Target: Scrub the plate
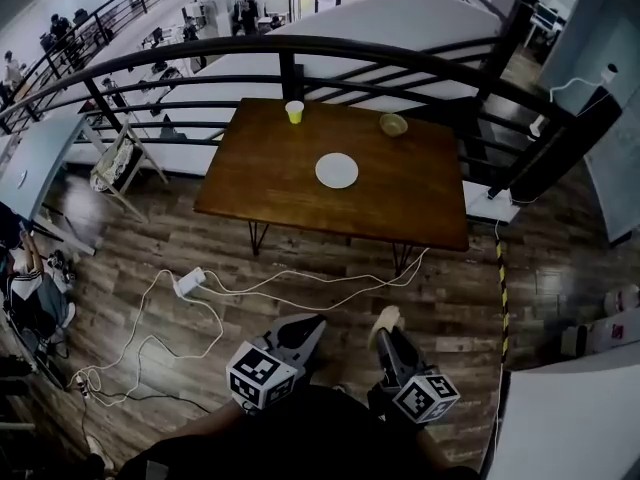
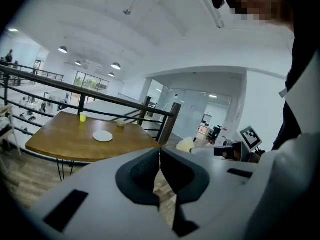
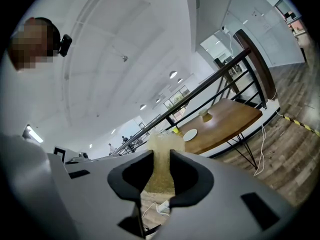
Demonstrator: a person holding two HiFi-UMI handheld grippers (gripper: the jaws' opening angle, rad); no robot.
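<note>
The left gripper (image 1: 307, 325) is closed: in the left gripper view its two dark pads (image 2: 140, 176) meet at the tips, a thin seam runs between them, and nothing is caught there. The right gripper (image 1: 386, 336) is narrowed onto a yellowish sponge (image 3: 161, 164). In the right gripper view the sponge fills the gap between the pads and sticks up beyond the tips. In the head view its pale end (image 1: 385, 318) shows at the front of the jaws. Each gripper carries a cube with black-and-white square markers (image 1: 262, 376), which are patterns rather than readable text.

Both grippers are held low, close to the person's body, over the wooden floor (image 1: 150, 238) and well apart from the table (image 1: 270, 183).

The white plate (image 1: 337, 170) lies flat near the middle of the brown table, and neither gripper touches it. It also shows, small, in the left gripper view (image 2: 103, 136) and the right gripper view (image 3: 190, 134). A yellow cup (image 1: 294, 112) stands upright at the table's far edge, left of centre. A small bowl (image 1: 393, 124) sits at the same edge, towards the far right corner. A dark railing (image 1: 300, 48) curves behind the table. White cables and a power strip (image 1: 190, 283) lie on the floor between the table's near edge and the grippers.
</note>
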